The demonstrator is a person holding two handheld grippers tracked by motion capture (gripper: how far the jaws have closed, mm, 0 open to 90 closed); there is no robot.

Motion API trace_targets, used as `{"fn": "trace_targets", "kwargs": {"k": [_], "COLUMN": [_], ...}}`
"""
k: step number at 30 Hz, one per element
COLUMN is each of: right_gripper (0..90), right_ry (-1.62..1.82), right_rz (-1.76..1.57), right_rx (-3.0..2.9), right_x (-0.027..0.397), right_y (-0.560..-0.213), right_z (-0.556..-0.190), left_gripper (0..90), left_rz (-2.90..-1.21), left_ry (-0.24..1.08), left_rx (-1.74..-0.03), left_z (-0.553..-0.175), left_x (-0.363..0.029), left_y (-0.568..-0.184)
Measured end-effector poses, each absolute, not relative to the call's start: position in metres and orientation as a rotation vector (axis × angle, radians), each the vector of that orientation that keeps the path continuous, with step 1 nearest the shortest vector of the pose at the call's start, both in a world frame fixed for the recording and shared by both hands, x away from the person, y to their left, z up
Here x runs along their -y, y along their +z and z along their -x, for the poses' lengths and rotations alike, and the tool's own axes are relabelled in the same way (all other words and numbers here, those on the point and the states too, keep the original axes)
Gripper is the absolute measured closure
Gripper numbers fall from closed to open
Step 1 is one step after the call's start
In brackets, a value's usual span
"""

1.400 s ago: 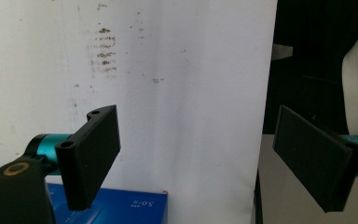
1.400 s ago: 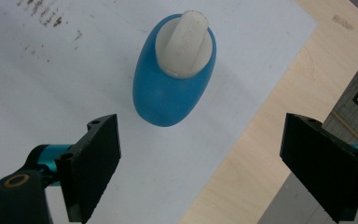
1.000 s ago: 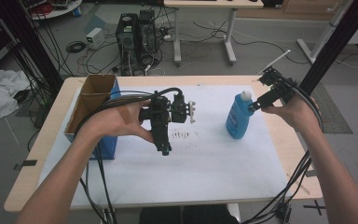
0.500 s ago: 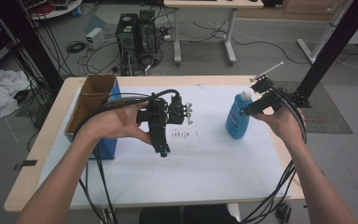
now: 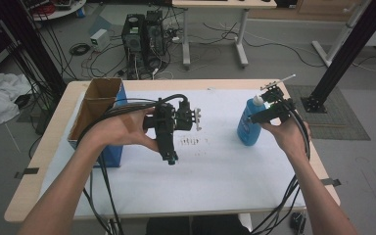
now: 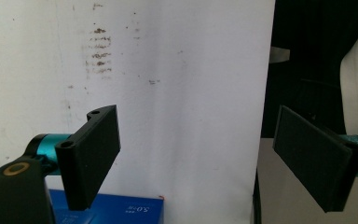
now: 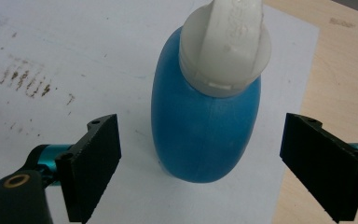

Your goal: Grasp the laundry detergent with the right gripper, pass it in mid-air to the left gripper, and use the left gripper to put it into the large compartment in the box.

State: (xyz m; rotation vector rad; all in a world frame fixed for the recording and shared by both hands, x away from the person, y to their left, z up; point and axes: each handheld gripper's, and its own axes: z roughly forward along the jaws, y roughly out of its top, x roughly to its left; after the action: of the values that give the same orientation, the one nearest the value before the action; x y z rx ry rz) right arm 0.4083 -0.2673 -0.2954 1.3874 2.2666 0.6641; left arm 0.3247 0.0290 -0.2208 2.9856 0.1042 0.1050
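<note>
Right gripper (image 5: 269,105) has slid in toward the blue bottle (image 5: 248,123) over the last second; its jaws stand spread on either side of the body, touching nothing yet, so I judge the grasp is about to close. From that gripper's view the bottle (image 7: 205,126) stands upright on the white sheet (image 7: 74,56) near the surface's right edge, its white cap (image 7: 226,46) cut off at the top. My left gripper (image 5: 169,149) has barely moved, jaws wide apart above the sheet. Farther left sits the cardboard box (image 5: 95,105); I cannot see inside it.
</note>
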Motion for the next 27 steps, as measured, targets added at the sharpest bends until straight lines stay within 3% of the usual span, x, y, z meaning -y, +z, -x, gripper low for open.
{"fn": "trace_targets", "kwargs": {"k": [27], "right_gripper": [11.5], "right_ry": [0.717], "right_rz": [-1.438], "right_rx": [-2.208], "right_x": [0.262], "right_y": [-0.325], "right_z": [-0.420], "left_gripper": [14.9], "left_rz": [-2.988], "left_ry": [0.097], "left_rx": [-0.126], "left_z": [-0.327], "left_x": [-0.033], "left_y": [-0.223]}}
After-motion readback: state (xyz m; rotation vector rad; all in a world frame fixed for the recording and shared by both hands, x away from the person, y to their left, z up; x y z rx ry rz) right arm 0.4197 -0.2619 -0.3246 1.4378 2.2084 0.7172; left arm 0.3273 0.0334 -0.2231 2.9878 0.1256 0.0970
